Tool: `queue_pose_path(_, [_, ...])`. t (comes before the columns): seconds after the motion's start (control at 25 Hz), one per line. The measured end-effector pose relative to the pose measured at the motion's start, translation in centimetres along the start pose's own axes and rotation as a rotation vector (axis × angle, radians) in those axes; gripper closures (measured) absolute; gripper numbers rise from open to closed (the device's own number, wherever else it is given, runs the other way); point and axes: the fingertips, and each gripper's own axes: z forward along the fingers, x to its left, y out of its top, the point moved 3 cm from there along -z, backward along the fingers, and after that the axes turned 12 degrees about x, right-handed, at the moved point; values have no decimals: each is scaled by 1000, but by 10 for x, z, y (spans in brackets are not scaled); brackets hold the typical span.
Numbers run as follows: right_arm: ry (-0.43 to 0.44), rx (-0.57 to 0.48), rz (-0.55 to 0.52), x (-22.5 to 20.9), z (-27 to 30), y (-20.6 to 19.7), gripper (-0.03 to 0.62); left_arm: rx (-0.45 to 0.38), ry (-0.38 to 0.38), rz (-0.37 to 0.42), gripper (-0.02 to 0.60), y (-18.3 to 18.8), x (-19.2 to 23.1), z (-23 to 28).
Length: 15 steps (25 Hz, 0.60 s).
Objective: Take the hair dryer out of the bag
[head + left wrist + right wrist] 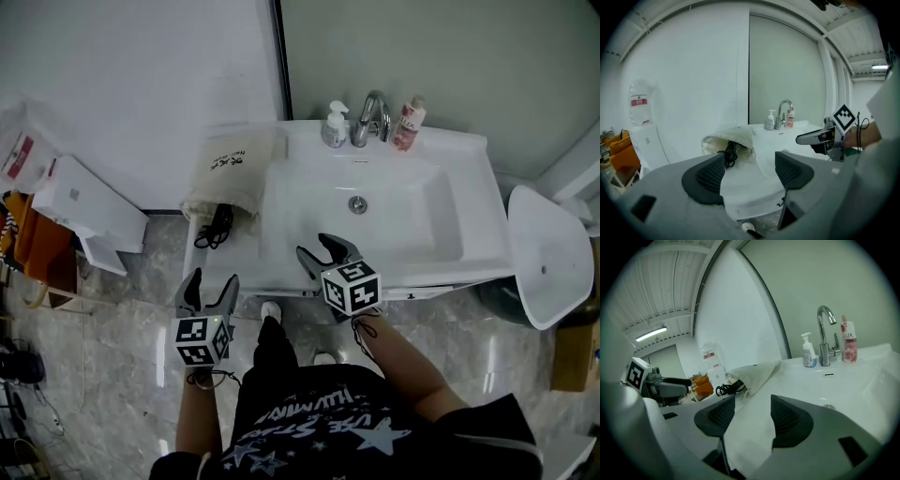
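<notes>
Left gripper (747,171): jaws released, wide apart, nothing between the pads. Through the gap only the near edge of the worktop (754,197) shows, with floor below. In the head view this gripper (208,281) hangs off the worktop's near-left corner, over the floor, apart from everything.

Right gripper (750,416): jaws also released, pads apart, nothing gripped; bare white worktop (754,437) fills the gap. In the head view it (314,248) sits over the near rim of the basin (441,220), pointing far-left.

Bag (225,178): pale cloth, lying on its side on the left part of the worktop, left of the basin, mouth towards the near side. Well apart from both grippers. It is ahead of the left jaws (733,138) and far-left of the right jaws (754,373).

Dryer: body not visible in any view, hidden inside the bag. Only a bundle of black cord (217,228) spills from the mouth onto the worktop; it also shows in the left gripper view (730,152) and the right gripper view (729,389).

Far edge of basin: tap (372,117), pump bottle (334,127) to its left, pink bottle (408,124) to its right.

Print on the bag is too small to read. White boxes (84,211) stand on the floor at left, partly cut off.
</notes>
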Motion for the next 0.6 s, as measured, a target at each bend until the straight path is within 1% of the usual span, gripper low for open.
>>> queue_pose_path(0.16, [-15,51,-41,11,43,25,367,28,-52,4,232,19,26,29])
queue_pose_path(0.36, [-25,143,-100,29,109,47,367,94,-125,25,232,31,56,67])
queue_pose_path(0.6, [-102,241,-161,34,171,55,362,133,-204,50,232,42,84,102])
